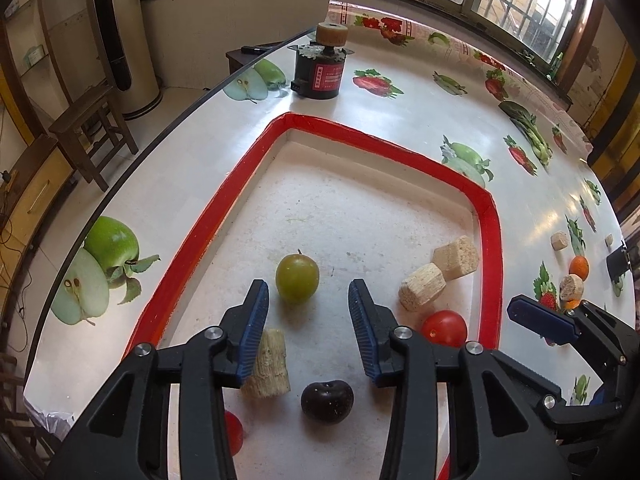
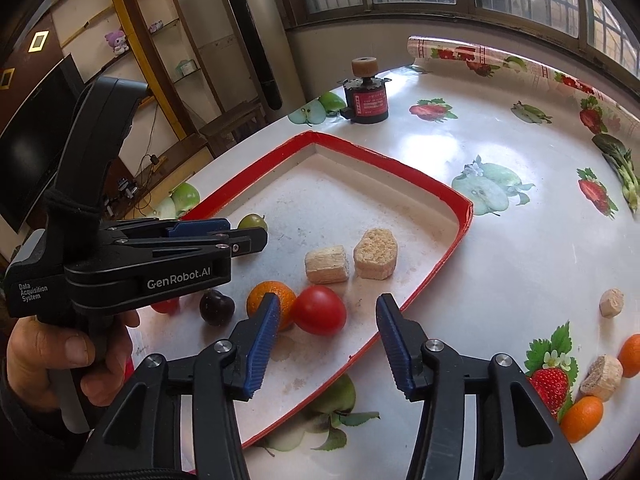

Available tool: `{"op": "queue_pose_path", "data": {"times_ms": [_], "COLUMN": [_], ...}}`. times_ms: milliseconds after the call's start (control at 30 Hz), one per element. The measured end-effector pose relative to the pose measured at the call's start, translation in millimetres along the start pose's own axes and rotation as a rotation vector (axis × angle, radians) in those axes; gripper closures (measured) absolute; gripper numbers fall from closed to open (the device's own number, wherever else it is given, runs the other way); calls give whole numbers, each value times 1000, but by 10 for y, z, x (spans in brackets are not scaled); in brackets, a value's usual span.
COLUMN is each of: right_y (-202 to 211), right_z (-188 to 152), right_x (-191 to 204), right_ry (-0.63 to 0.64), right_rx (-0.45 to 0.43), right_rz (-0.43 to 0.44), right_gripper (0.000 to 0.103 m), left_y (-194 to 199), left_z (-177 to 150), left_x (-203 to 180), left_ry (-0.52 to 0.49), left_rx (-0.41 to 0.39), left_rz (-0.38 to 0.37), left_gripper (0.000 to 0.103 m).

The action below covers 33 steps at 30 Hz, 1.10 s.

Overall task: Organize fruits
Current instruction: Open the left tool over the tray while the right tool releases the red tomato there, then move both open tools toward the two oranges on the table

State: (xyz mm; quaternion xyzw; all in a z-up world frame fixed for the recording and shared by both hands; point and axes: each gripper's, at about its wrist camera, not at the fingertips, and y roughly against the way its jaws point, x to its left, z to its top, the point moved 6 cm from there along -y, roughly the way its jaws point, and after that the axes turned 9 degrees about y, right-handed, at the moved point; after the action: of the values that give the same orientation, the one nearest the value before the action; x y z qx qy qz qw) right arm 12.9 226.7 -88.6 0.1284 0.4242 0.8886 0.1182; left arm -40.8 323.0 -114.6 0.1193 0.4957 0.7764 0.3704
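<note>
A red-rimmed tray (image 1: 256, 160) (image 2: 460, 236) lies on the table. In it are a green plum (image 1: 297, 277) (image 2: 252, 222), a dark plum (image 1: 327, 402) (image 2: 216, 307), a red tomato (image 1: 444, 328) (image 2: 319, 309), an orange (image 2: 267, 295) and another red fruit (image 1: 233, 432). My left gripper (image 1: 308, 316) (image 2: 224, 236) is open and empty above the tray, just short of the green plum. My right gripper (image 2: 326, 340) is open and empty over the tray's near rim, by the tomato; its finger (image 1: 540, 320) shows in the left wrist view. Oranges (image 2: 582, 418) (image 1: 579, 267) lie outside the tray.
Wood-like blocks (image 1: 456, 258) (image 2: 375, 254) lie in the tray, and more (image 2: 611, 303) lie on the fruit-print tablecloth to the right. A black motor with a roller (image 1: 319, 68) (image 2: 366, 102) stands at the far edge. A stool (image 1: 92, 128) is beyond the table's left edge.
</note>
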Motion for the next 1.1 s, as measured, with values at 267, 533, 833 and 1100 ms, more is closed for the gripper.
{"op": "queue_pose_path", "data": {"times_ms": [267,533,833,1100], "right_y": [307,499,733,918], "right_z": [-127,-285,-515,-747], "right_x": [-123,-320,-617,-904], "right_ry": [-34,-78,-135,-191], "right_rx": [-36,-44,-49,-49], "right_rz": [-24,-55,-99,-142], "right_gripper": [46,46,43,43], "left_y": [151,214,221,213], "left_z": [-82,-195,-347,-499], "left_x": [-100,-324,-627,-910], "left_ry": [0,-27,-70,-107], "left_rx": [-11,-4,19,47], "left_rz": [-25,-48,-84,-128], "left_gripper": [64,64,64,64]}}
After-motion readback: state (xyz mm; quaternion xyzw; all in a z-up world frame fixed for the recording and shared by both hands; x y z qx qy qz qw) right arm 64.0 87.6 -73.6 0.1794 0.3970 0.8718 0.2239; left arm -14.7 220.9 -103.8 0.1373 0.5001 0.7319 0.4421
